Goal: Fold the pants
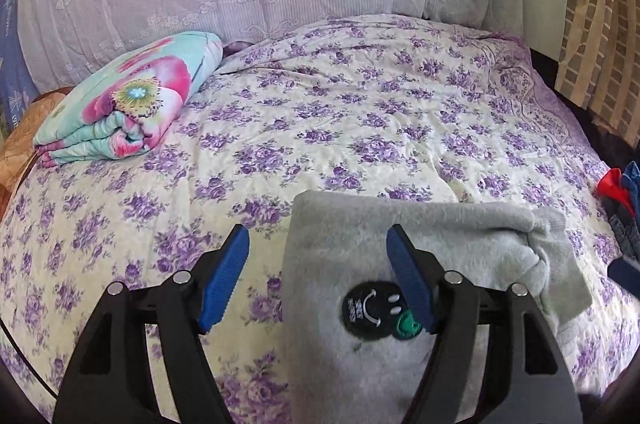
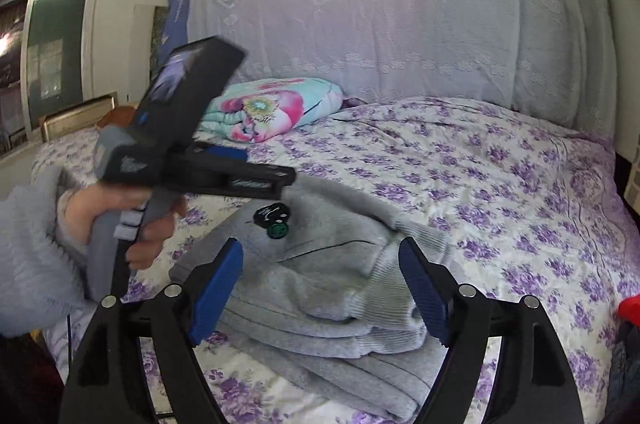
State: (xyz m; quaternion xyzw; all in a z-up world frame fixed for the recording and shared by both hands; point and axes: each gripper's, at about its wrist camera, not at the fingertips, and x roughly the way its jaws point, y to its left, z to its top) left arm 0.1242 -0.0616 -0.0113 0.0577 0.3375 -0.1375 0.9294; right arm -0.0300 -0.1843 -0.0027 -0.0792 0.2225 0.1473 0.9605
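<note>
We list grey folded pants point(image 2: 320, 288) on the bedspread point(image 2: 500, 183) beneath our right gripper point(image 2: 320, 292), jaws apart and empty, left gripper point(image 1: 318, 276) likewise parted, near edge hidden by its arms, left hand point(image 2: 120, 220) blurred.

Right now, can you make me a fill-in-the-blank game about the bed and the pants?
1. The folded pants are the colour ____.
2. The bedsheet has ____ flowers printed on it.
3. The left tool and the right tool both have jaws that are ____.
4. The round black patch on the pants shows a ____ face.

Missing words: grey; purple; open; smiley
</note>
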